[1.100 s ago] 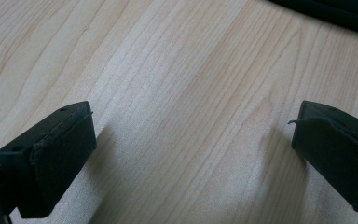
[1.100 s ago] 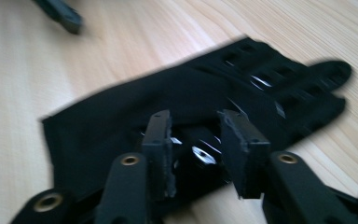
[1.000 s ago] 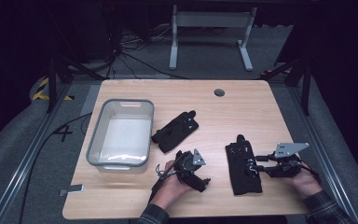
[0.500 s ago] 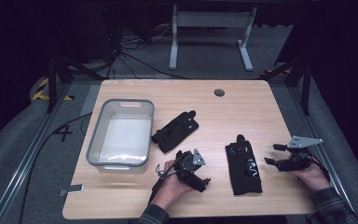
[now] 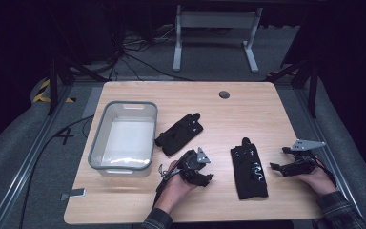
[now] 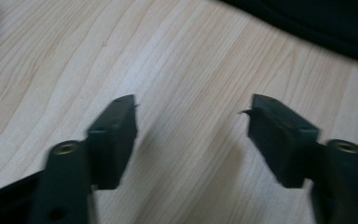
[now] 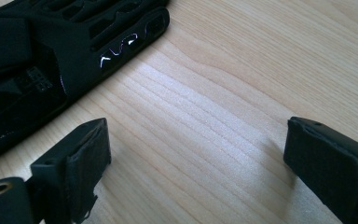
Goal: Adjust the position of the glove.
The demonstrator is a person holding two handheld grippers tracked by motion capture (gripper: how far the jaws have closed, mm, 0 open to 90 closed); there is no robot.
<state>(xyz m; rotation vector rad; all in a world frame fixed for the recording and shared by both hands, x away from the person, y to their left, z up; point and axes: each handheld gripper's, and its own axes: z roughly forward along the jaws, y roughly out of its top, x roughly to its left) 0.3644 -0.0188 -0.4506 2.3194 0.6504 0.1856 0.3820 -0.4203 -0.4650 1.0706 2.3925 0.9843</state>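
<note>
Now, two black gloves on wooden bench (image 5: 267, 109). Landmark: clear plastic bin (image 5: 124, 138) at bench's left side.

Near glove (image 5: 180, 134) lay just right of bin, tilted, fingers pointing away from person, close to bin wall but apart from it. Far glove (image 5: 249, 167) lay well right of bin, flat, lengthwise, cuff toward person.

Left tool (image 5: 207, 177) sat right of bin's near corner, between the two gloves, held low over bench by left hand (image 5: 174, 188). Jaws spread wide in left gripper view, left tool (image 6: 193, 109) over bare wood, nothing between pads. Dark fabric edge at top right of that view, apart from jaws.

Right tool (image 5: 275, 167) sat farthest right of bin, just beyond far glove's right edge, held by right hand (image 5: 314, 179). Jaws wide apart in right gripper view, right tool (image 7: 196, 135) gripping nothing, bare bench between pads. Far glove (image 7: 51, 56) seen at upper left of that view, near one pad, not touching.

Small round hole (image 5: 224, 94) in bench, far right-behind bin.
</note>
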